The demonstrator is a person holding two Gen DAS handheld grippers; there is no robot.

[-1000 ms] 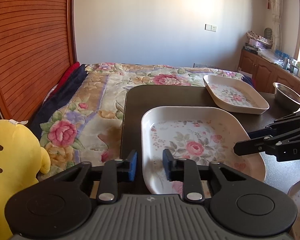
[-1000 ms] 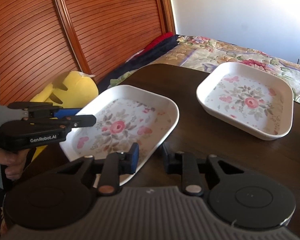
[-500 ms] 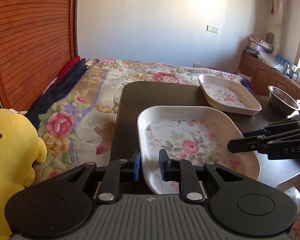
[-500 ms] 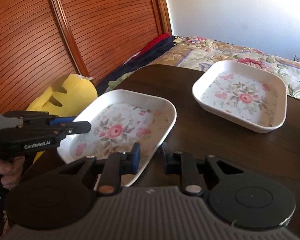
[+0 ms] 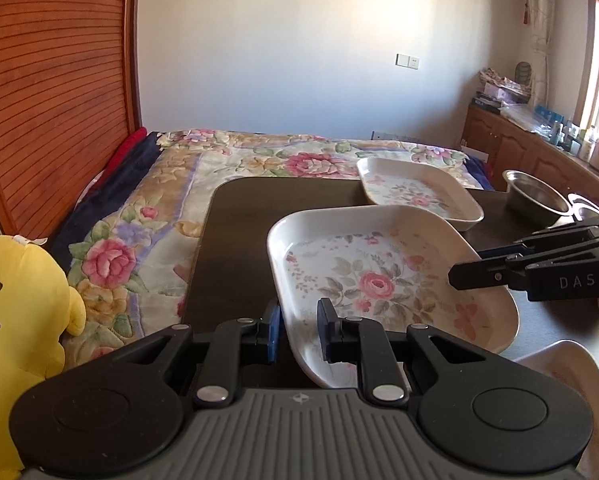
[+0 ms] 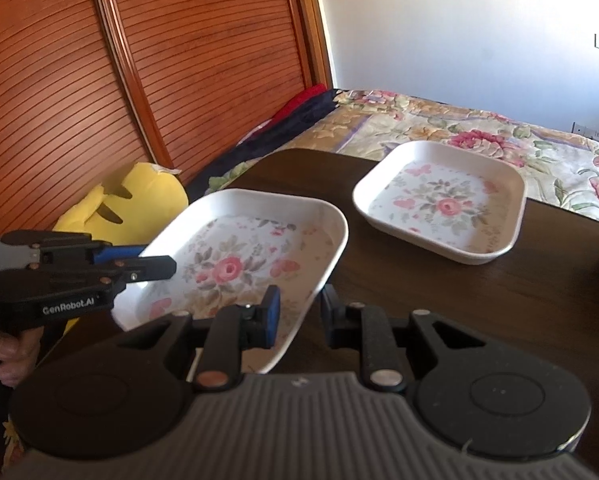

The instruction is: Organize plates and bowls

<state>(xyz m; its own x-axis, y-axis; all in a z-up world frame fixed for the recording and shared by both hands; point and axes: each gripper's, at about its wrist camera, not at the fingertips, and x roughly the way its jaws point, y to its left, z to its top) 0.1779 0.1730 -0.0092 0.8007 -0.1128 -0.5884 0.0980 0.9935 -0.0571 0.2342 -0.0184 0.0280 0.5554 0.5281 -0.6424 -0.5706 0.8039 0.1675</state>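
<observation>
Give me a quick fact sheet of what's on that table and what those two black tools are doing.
Held item: near white square floral plate, lifted and tilted above the dark wooden table
Left hand-held gripper: shut on the near plate's rim
Right hand-held gripper: shut on the same plate's opposite rim
Second item: matching far white floral plate, flat on the table
Third item: round steel bowl, on the table's far right
Beside table: yellow plush toy, floral bedspread

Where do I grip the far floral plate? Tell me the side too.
Pinch the far plate by its raised near rim, from the near side, one finger inside, one outside: it lies flat on the table, so only the lip is graspable.
</observation>
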